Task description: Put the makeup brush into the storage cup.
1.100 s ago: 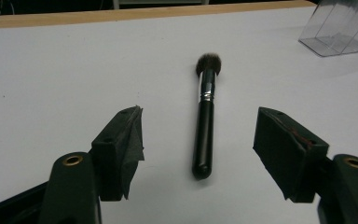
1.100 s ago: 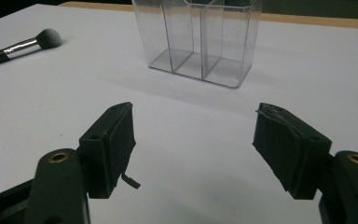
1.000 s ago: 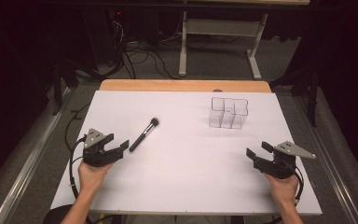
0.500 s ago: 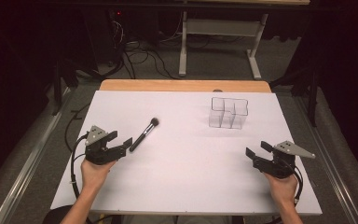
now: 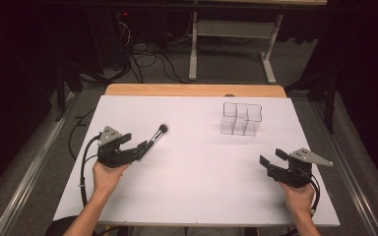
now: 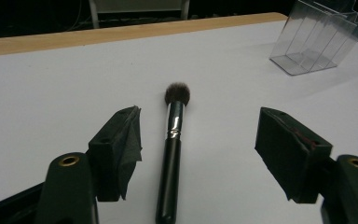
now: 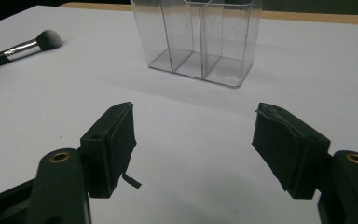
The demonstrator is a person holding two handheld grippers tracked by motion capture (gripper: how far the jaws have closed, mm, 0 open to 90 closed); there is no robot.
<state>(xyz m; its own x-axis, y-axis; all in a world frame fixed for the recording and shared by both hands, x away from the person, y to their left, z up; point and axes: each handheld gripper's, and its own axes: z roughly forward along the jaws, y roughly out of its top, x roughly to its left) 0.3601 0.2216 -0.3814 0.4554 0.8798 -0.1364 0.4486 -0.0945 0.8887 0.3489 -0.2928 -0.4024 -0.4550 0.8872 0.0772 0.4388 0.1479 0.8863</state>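
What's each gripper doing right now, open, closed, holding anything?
Left gripper: open, jaws either side of the makeup brush, not gripping.
Right gripper: open, holding nothing.

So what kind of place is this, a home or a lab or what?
Probably a lab or recording workspace, not a home. A white-topped table stands on grey carpet with loose black cables trailing behind it, a person holds two cabled black two-jaw grippers, left and right, and the surroundings are dark.

A clear plastic three-compartment organiser (image 5: pixel 241 119) stood upright toward the far right corner of the white-topped desk (image 5: pixel 197 196), whose bare wooden strip (image 5: pixel 192 90) ran along the far edge.
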